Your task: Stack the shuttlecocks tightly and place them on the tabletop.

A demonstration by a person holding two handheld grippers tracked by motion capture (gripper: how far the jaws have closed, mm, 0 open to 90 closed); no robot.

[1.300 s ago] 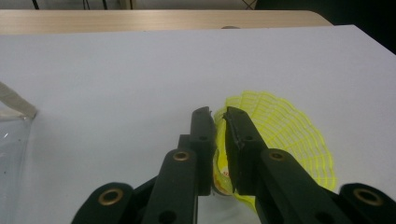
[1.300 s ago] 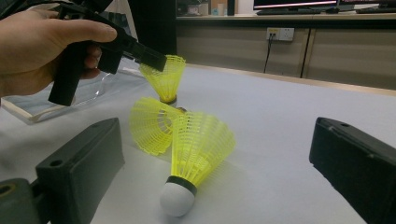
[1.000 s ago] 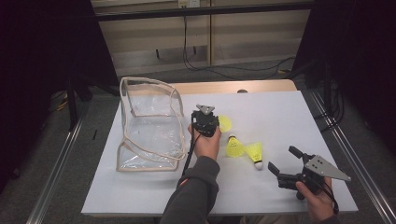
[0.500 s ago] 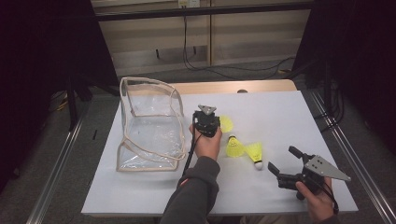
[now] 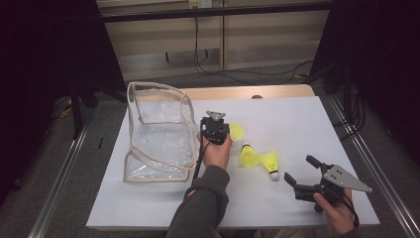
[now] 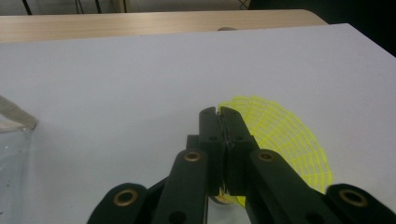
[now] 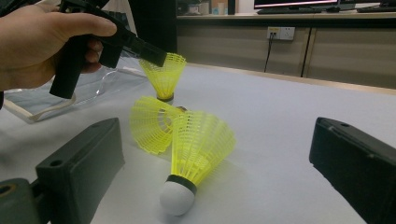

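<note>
Currently, one yellow shuttlecock (image 6: 280, 140) is clamped at the rim of its skirt between the closed jaws of the left gripper (image 5: 216, 130). In the right gripper view it is seen standing cork-down on the white table (image 5: 307, 124), skirt upward, with the jaws gripping its upper edge. The step in hand is judged to be the pick-up of this shuttlecock for transfer into the clear bag (image 5: 158, 134), which stands open-topped just to the left of the left gripper.

Two further shuttlecocks are lying on their sides between the two grippers: one (image 7: 152, 123) nearer the left gripper and one with a white cork (image 7: 194, 154) directly ahead of the right gripper (image 5: 299, 181). They are touching each other. The right gripper is held with its jaws wide apart, empty, and pointed at this pair.

For the next move, the held shuttlecock is to be lifted clear of the table, carried over the near wall of the bag and released above the opening. A light grip is called for, since the mesh skirt is likely to deform under pressure.
</note>
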